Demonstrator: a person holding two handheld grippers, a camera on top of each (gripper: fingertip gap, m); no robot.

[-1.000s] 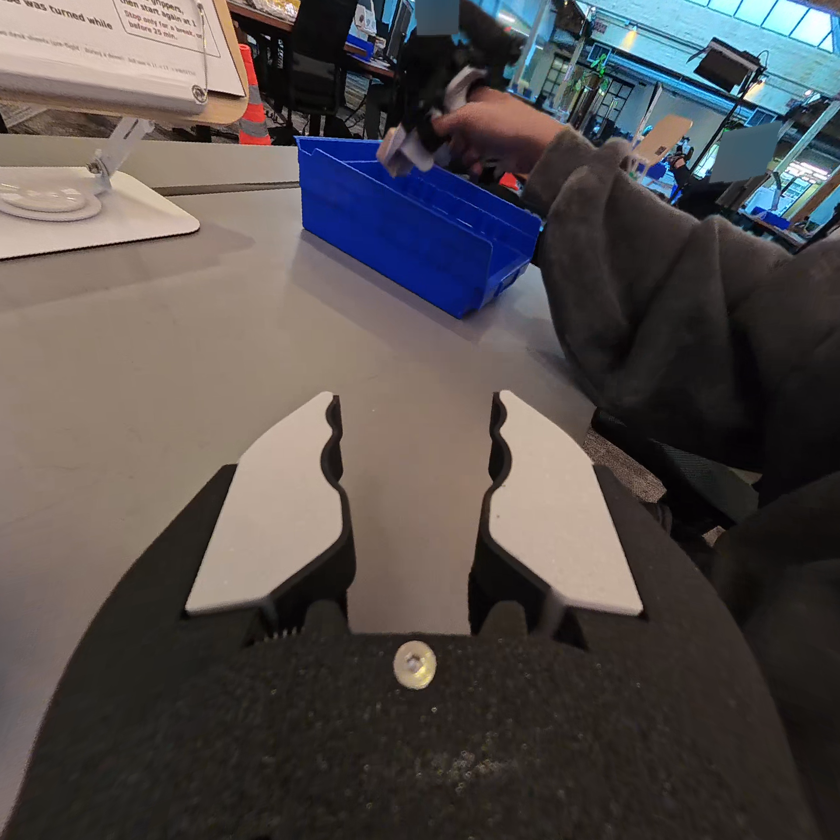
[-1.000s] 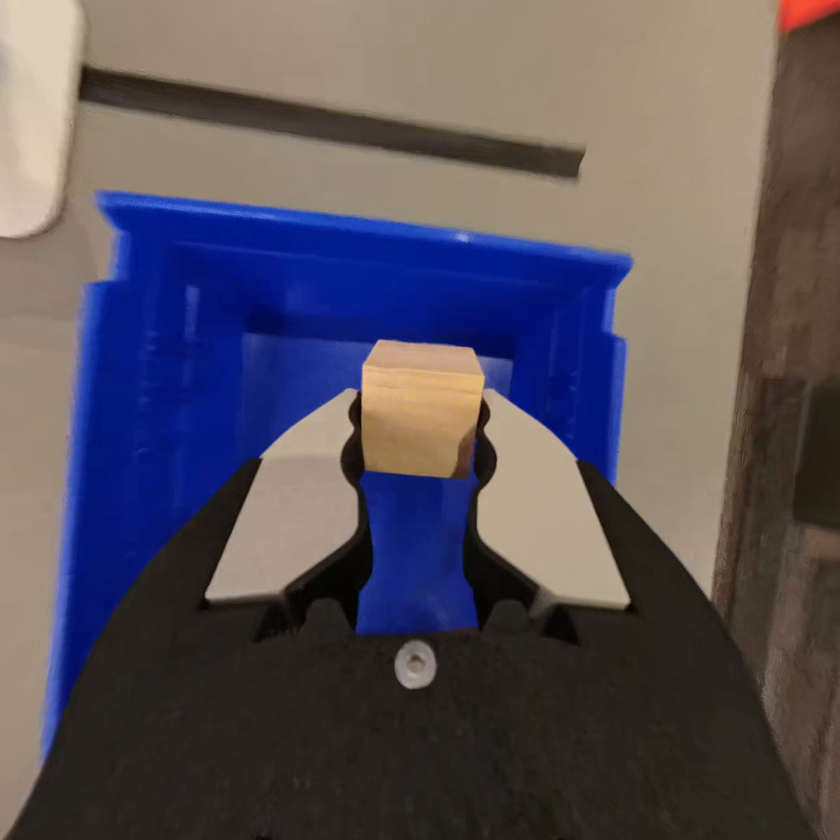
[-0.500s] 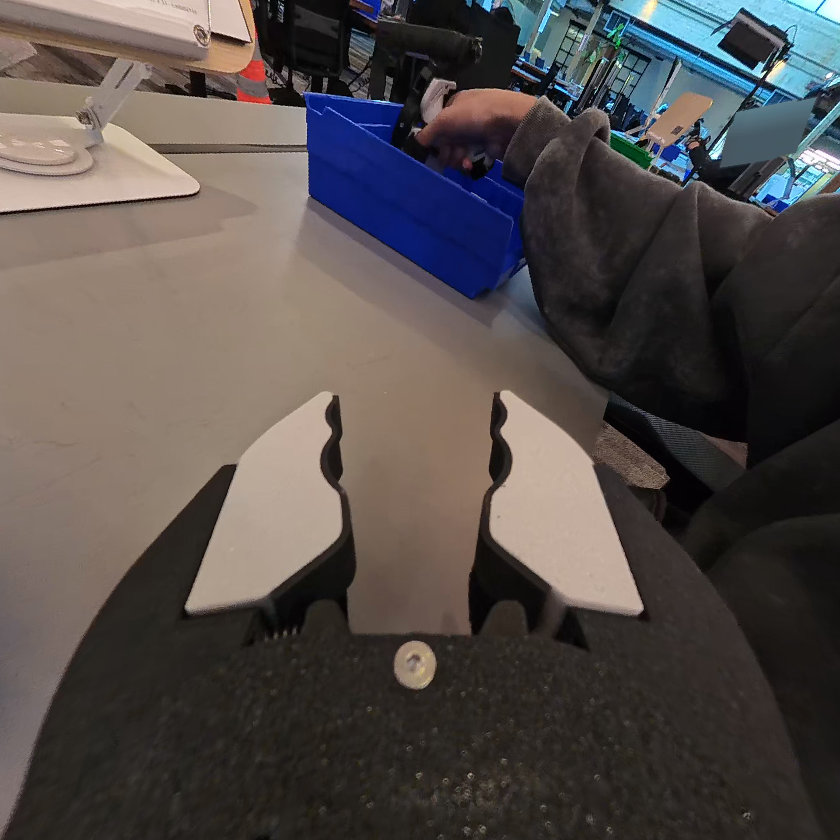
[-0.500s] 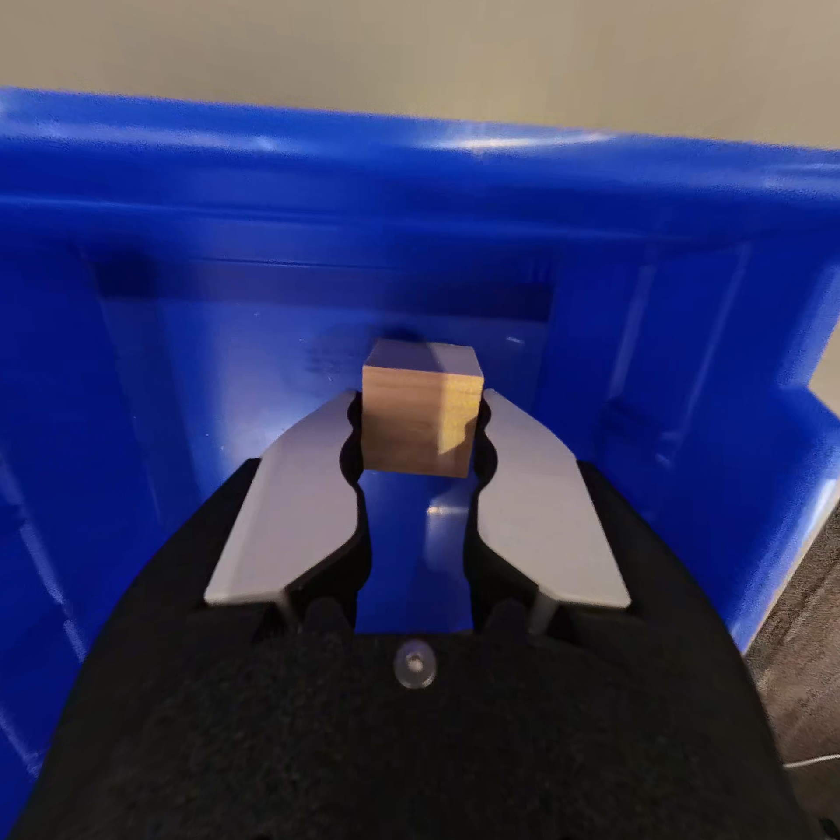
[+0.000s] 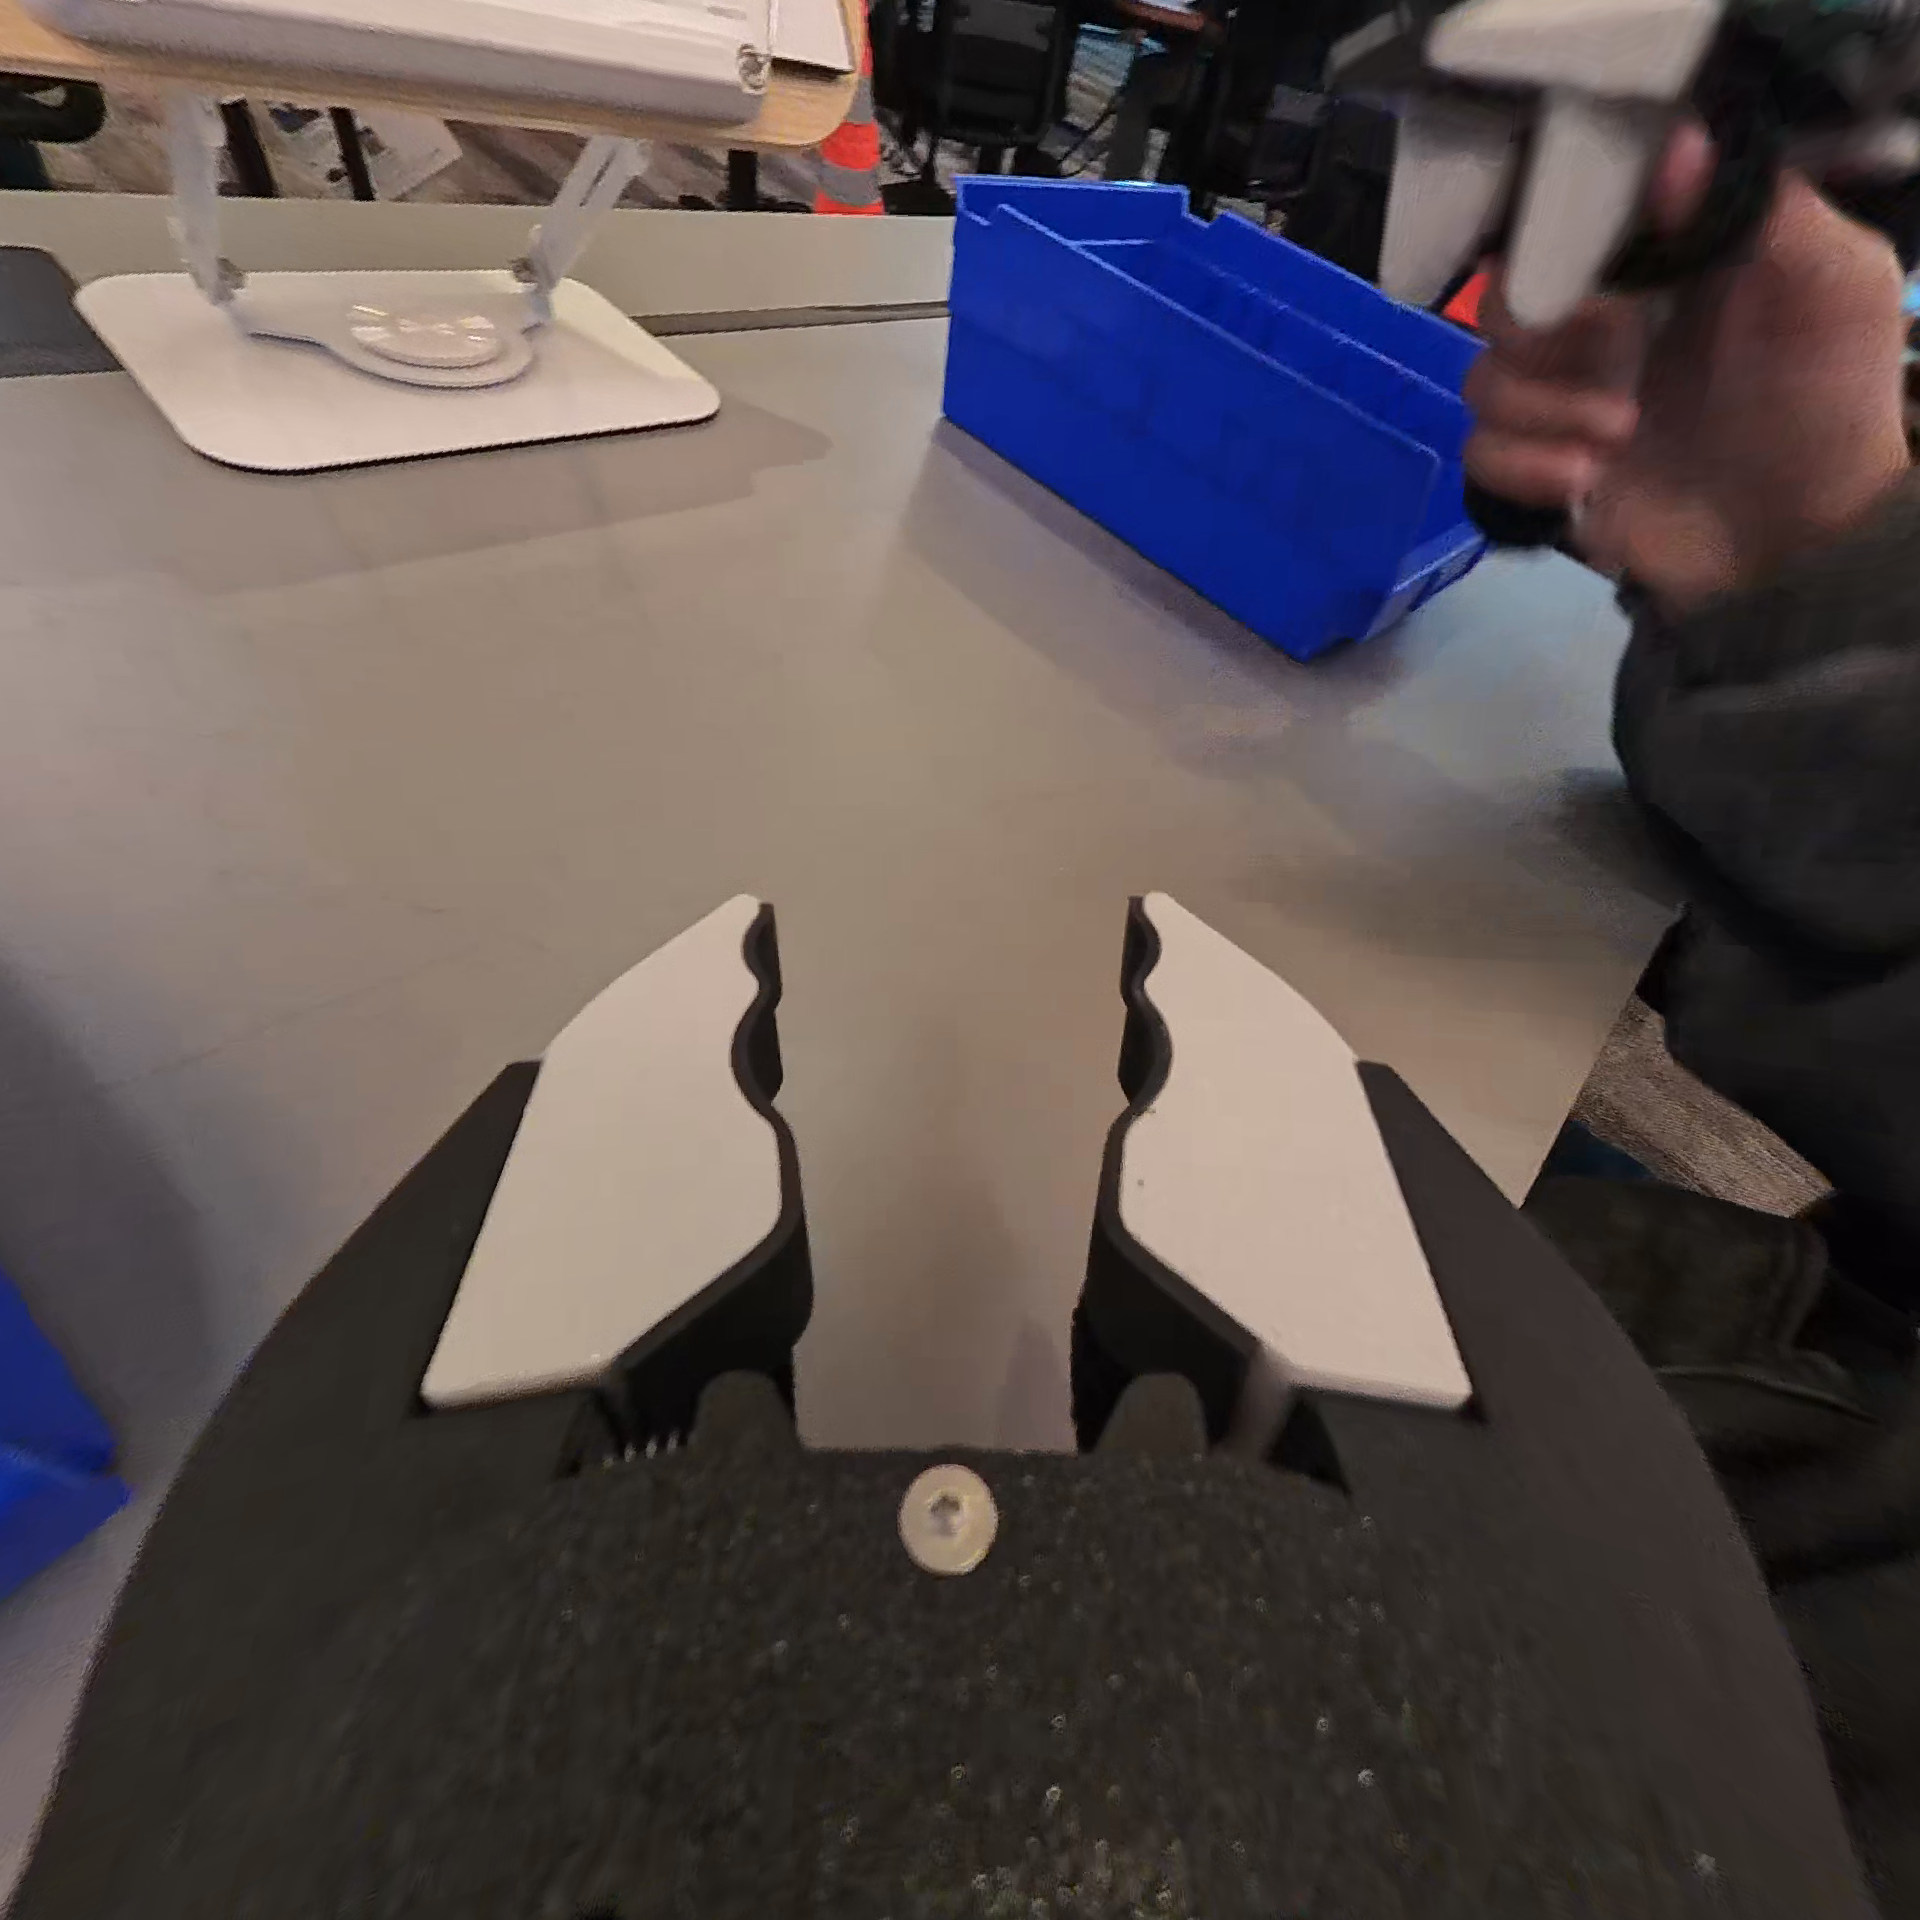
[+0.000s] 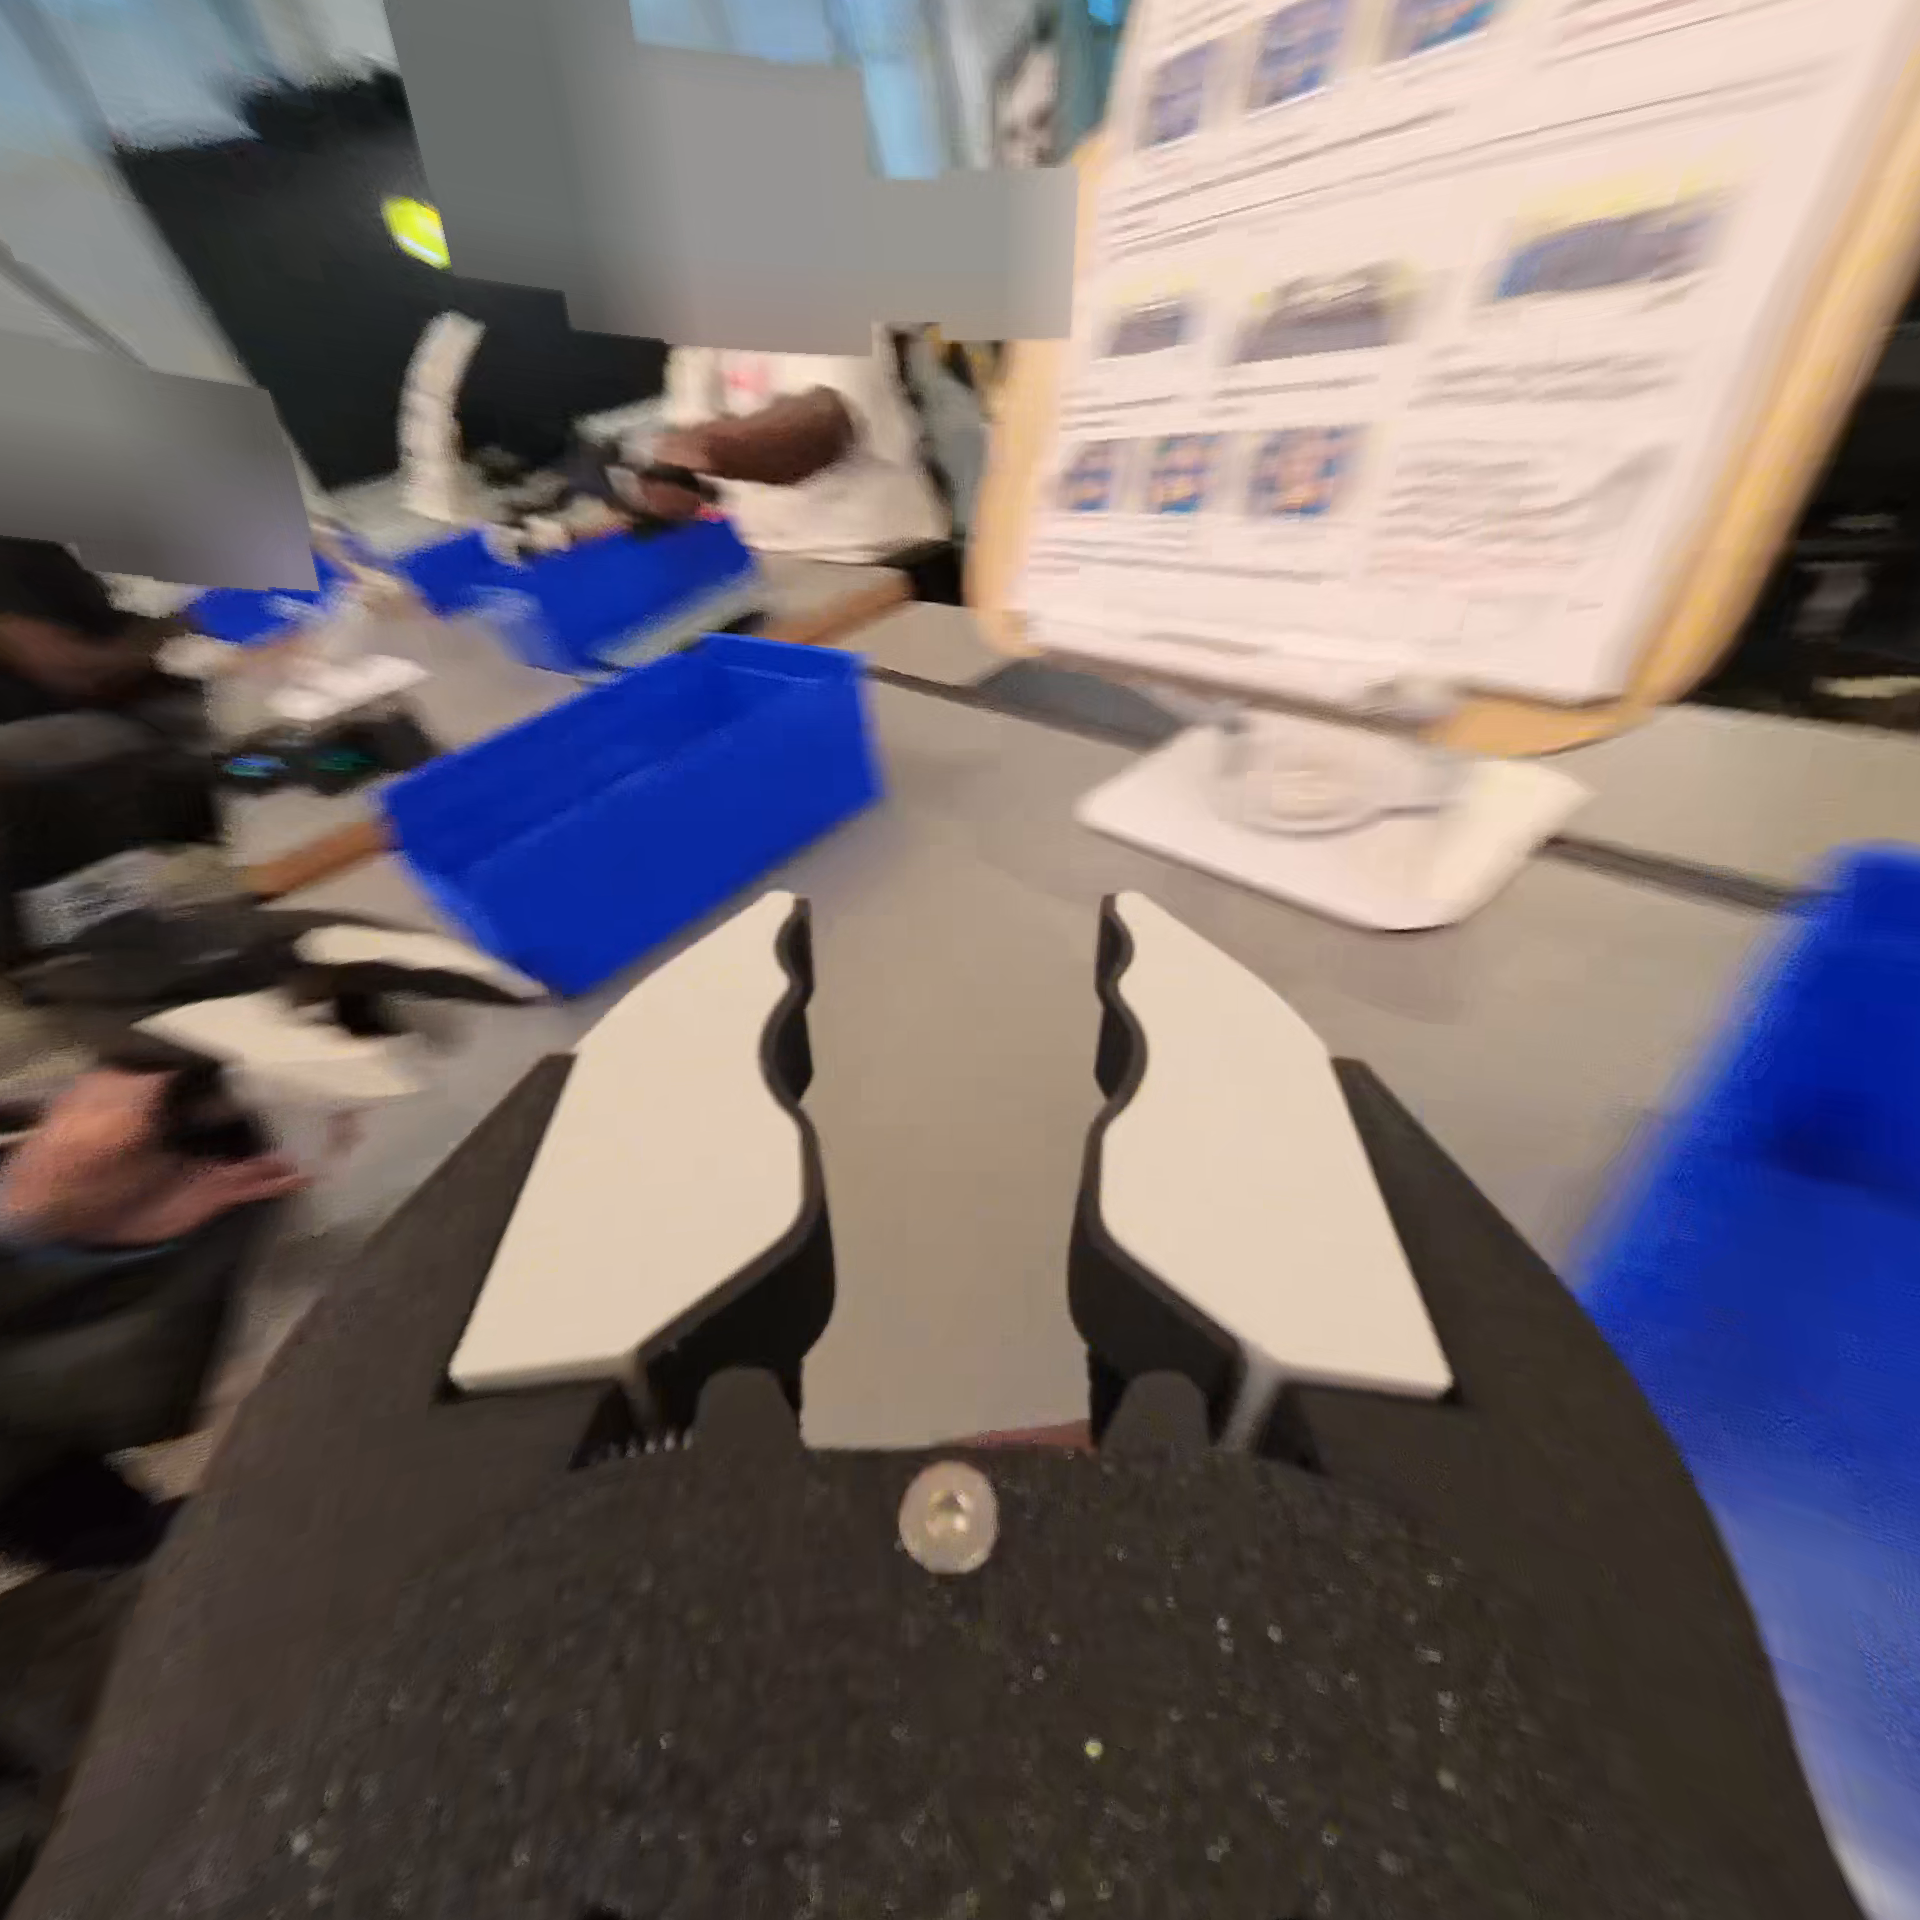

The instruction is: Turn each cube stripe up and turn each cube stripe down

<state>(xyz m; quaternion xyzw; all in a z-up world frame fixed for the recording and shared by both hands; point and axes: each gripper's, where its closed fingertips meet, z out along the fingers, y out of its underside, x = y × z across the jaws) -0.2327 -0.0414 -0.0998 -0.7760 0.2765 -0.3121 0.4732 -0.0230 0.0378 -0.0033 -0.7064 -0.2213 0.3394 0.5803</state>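
A plain grey desk (image 5: 582, 748) fills both views, smooth and matte, with a dark seam running across its far part. On it, in the left wrist view, a blue bin (image 5: 1195, 436) sits toward the far right, and a white stand (image 5: 395, 364) at the far left carries a wooden board with printed sheets (image 5: 436, 62). A second blue bin (image 6: 634, 800) lies farther along the desk in the right wrist view, which is heavily blurred. Behind the desk the room is a busy open workspace with other desks, more blue bins, people and an orange cone (image 5: 850, 135). The left hand-held gripper (image 5: 948, 914) hangs over bare desk, its jaws spread apart with nothing between them. The right hand-held gripper (image 6: 951, 914) is likewise released and empty; in the left wrist view it shows at the top right, gripped by a hand (image 5: 1621, 436) in a dark sleeve, raised above the blue bin. Half a second ago it clasped a wooden cube low inside that bin; it has since let go and swung up and out to face across the desk. The cube is not visible in either view now. The left hand-held gripper has stayed released, shifting only slightly.
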